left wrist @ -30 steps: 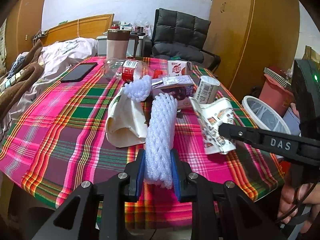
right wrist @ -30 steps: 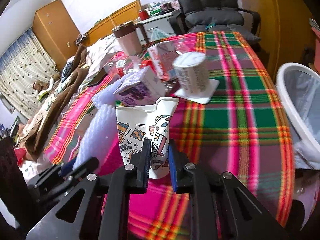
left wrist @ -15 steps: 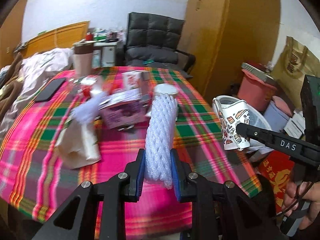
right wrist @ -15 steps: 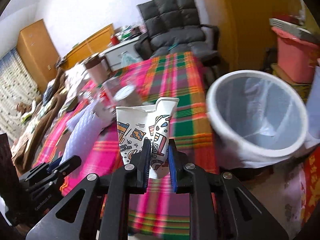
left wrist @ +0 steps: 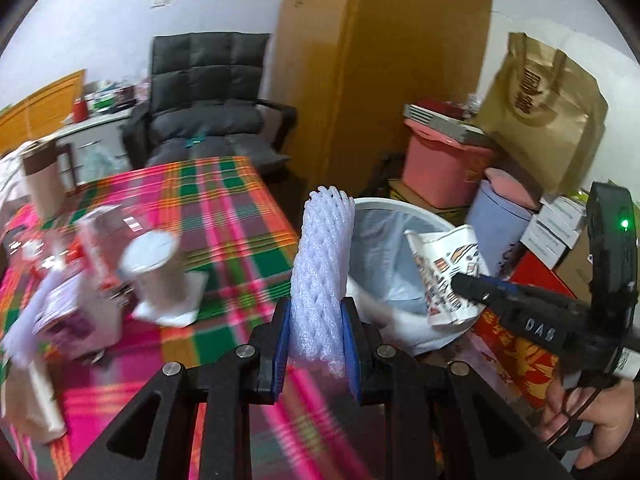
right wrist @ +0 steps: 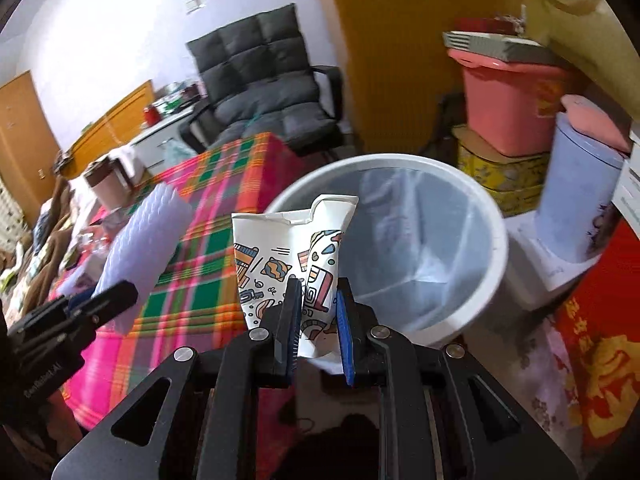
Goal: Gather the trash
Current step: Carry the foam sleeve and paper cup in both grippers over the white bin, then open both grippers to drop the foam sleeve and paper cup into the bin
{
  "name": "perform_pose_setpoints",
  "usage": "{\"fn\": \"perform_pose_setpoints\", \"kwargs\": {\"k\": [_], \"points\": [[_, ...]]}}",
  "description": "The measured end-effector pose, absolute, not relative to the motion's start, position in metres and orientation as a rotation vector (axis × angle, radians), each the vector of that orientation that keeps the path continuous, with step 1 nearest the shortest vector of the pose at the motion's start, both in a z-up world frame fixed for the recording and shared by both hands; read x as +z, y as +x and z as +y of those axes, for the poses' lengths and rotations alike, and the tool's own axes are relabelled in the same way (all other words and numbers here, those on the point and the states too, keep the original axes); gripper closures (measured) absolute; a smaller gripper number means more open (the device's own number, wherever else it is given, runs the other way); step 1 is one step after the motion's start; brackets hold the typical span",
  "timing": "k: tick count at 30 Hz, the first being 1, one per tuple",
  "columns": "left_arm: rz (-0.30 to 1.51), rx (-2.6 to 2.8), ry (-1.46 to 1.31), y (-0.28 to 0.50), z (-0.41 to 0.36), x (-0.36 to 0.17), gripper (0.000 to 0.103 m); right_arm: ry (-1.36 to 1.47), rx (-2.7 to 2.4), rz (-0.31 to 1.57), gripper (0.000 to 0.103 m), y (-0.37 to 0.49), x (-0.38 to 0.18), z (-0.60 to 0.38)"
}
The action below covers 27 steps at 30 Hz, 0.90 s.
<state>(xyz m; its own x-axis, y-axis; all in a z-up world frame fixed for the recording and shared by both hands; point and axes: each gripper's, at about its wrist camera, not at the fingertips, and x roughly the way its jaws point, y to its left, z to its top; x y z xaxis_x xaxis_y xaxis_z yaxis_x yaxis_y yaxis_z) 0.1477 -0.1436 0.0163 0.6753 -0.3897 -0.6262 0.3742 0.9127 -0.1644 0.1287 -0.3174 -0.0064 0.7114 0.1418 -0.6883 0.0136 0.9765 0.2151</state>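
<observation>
Beside the bin (right wrist: pixel 496 240), your left gripper (left wrist: pixel 316 340) pinches soft, light foam (left wrist: pixel 322 264); right gripper (right wrist: pixel 316 320) clamps a flimsy cup (right wrist: pixel 288 256) low.

"DAS" on right gripper (left wrist: pixel 460 280)
</observation>
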Motion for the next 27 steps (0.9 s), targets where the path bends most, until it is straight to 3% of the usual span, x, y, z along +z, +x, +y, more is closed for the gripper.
{"fn": "perform_pose_setpoints", "kwargs": {"k": [17,23,27], "points": [[0.8,-0.538,0.003,0.201,-0.215,-0.011,0.077,0.194,0.01,0.834,0.083,0.149,-0.023,-0.355],[0.777,-0.552,-0.016,0.2,-0.212,-0.005,0.061,0.203,-0.012,0.797,0.08,0.143,-0.016,-0.362],[0.766,-0.555,-0.025,0.198,-0.209,0.0,0.06,0.209,-0.003,0.773,0.079,0.137,-0.012,-0.36]]}}
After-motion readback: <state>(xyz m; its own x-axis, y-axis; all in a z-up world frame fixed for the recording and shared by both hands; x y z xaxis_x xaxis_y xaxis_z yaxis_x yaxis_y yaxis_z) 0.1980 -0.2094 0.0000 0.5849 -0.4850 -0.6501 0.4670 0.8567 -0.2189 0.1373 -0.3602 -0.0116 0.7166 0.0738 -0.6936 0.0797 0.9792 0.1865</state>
